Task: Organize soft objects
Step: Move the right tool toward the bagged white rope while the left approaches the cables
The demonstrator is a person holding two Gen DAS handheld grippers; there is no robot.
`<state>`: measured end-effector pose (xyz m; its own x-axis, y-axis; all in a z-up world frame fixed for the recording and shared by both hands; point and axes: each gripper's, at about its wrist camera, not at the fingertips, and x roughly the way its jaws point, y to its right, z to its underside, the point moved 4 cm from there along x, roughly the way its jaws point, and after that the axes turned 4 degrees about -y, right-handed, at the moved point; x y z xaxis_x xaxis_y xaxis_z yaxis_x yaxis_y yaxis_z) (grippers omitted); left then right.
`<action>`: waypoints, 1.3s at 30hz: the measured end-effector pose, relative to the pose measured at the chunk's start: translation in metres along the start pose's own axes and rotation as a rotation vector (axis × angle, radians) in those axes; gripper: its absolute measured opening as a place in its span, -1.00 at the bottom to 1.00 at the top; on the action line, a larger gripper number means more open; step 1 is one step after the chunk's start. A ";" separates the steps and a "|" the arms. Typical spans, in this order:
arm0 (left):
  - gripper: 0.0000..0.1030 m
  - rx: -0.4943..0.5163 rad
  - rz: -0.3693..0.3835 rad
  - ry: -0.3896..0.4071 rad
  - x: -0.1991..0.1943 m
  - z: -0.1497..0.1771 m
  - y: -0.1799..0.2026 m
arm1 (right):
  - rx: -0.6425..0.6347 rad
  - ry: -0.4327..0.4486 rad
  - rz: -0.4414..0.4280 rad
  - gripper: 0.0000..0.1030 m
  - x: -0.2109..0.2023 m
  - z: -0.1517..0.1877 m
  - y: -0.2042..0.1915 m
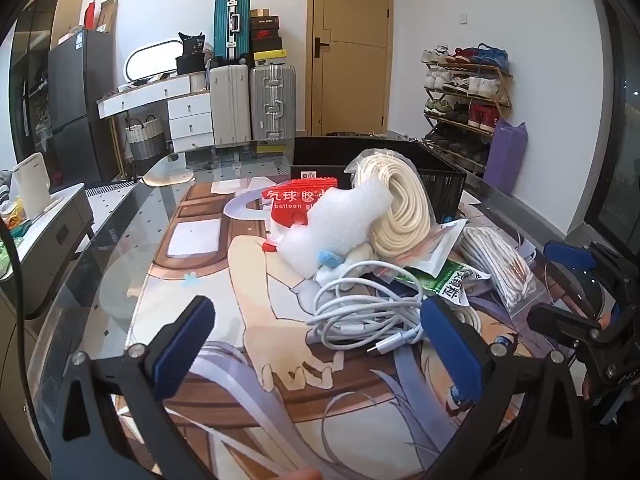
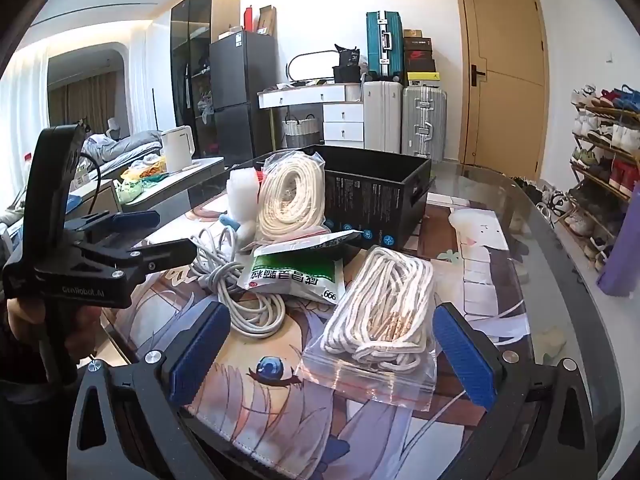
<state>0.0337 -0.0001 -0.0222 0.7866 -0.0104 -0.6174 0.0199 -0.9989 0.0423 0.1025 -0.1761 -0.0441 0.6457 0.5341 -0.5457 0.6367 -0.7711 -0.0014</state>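
Observation:
A pile of soft things lies on a printed desk mat (image 1: 224, 280). My left gripper (image 1: 320, 344) is open, with a tangled white USB cable (image 1: 360, 312) just ahead between its fingers. Behind the cable are a white foam piece (image 1: 340, 224), a bagged cream rope coil (image 1: 400, 208), a red balloon-glue pack (image 1: 296, 204) and a green-white sachet (image 1: 448, 280). My right gripper (image 2: 332, 344) is open around a zip bag of white rope (image 2: 384, 312). The sachet (image 2: 296, 276), the cable (image 2: 240, 280) and the cream coil (image 2: 292, 196) lie beyond it.
An open black box (image 2: 380, 204) stands behind the pile; it also shows in the left wrist view (image 1: 440, 184). The glass table edge (image 2: 568, 248) curves on the right. Suitcases, a shoe rack and a door stand beyond the table.

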 end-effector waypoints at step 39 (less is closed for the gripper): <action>1.00 -0.001 0.027 0.110 -0.011 -0.001 0.005 | 0.033 0.003 0.003 0.99 0.000 0.000 0.007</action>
<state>0.0257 -0.0046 -0.0140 0.8498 -0.0327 -0.5262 -0.0023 -0.9983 0.0584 0.1068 -0.1816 -0.0444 0.6486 0.5327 -0.5436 0.6206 -0.7836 -0.0273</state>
